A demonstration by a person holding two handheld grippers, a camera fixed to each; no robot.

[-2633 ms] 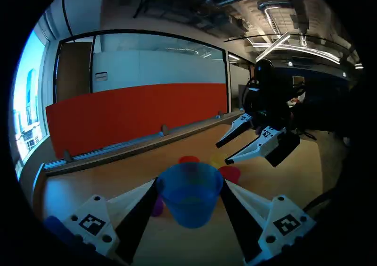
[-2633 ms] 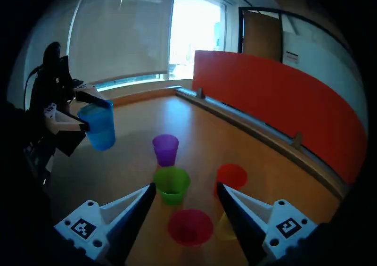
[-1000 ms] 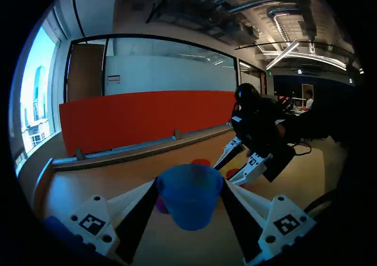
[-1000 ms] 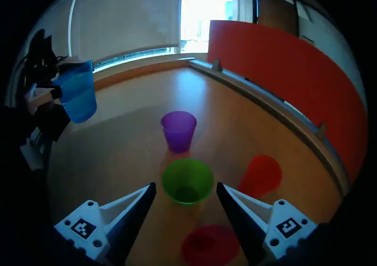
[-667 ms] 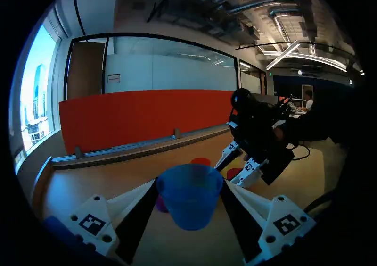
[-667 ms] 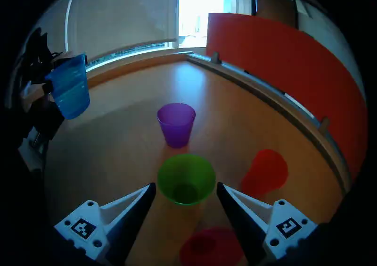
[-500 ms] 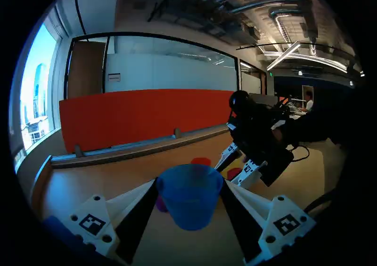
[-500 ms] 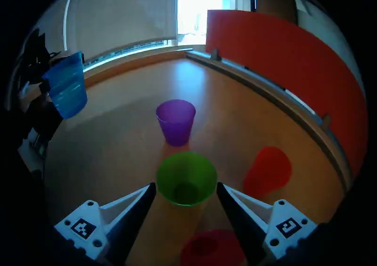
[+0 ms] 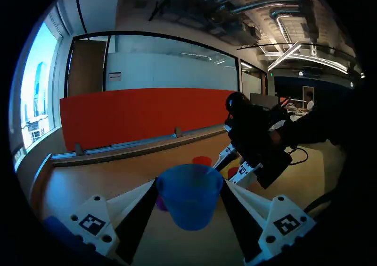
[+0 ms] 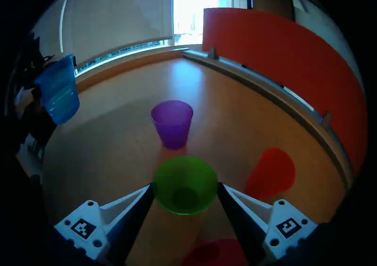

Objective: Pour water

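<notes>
Table [image 9: 89,188], blue cup [image 9: 189,204] in left tongs [image 9: 188,185]

On the table [image 10: 108,143] we see the near cup [image 10: 184,185], the far cup [image 10: 172,123] behind it, the side cup [image 10: 271,174] rightward; the held cup [image 10: 57,96] sits left, seemingly raised.

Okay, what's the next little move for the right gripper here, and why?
Probably ease the right gripper slightly forward and close it on the green cup. Its open fingers flank that cup's rim on both sides, and the left gripper holds the blue cup lifted off to the side, so steadying the green cup looks like the step before pouring.
</notes>
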